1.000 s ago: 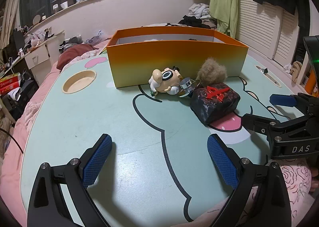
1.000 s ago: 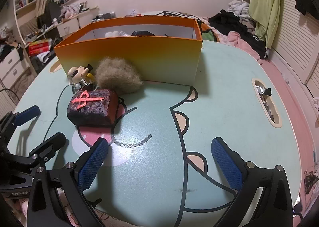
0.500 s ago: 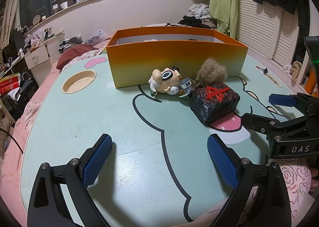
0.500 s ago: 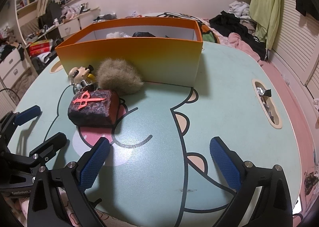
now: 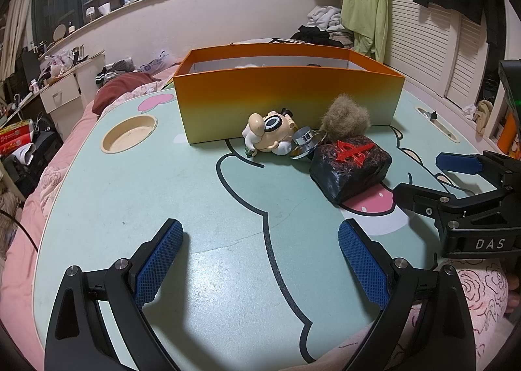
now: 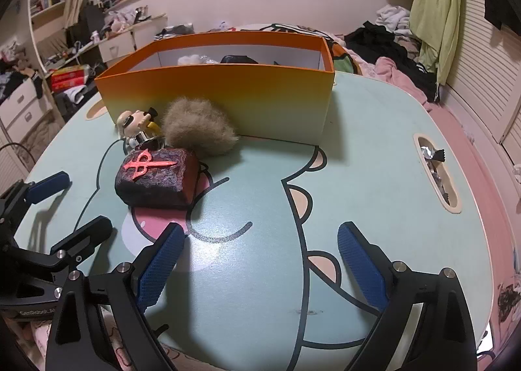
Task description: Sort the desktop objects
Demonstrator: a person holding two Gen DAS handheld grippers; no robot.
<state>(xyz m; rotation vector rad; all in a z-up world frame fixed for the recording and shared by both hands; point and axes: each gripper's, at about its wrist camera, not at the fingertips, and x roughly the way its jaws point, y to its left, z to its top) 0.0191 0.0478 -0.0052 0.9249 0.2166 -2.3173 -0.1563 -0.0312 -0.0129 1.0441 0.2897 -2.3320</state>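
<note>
The dark stone-like block [image 6: 158,177] with a red sign on its top lies ahead of the right tool [image 6: 259,262] and to its left, near its left finger, and from the left tool [image 5: 265,260] it lies ahead and to the right, farther away. So I judge that the right hand is the nearer one for the next pick. The long axis of the block runs roughly across the line of the right tool, so the wrist may need a small turn to take it by the short sides. The right tool holds nothing and its jaws are closing a little, with only bare worktop between them; the left tool stands wide apart and is also empty. Just behind the block, touching it or almost, are a fluffy brown ball [image 6: 198,130], a small shiny metal piece [image 5: 306,141] and a cartoon figure [image 5: 270,131] lying on its side. Behind them stands the orange box [image 6: 228,94], which already has some things inside, probably the goal. The worktop [image 5: 162,188] is pale green with a printed cartoon face and a round recess at the far left. Around it is a crowded bedroom, with clothes and pink bedding.
</note>
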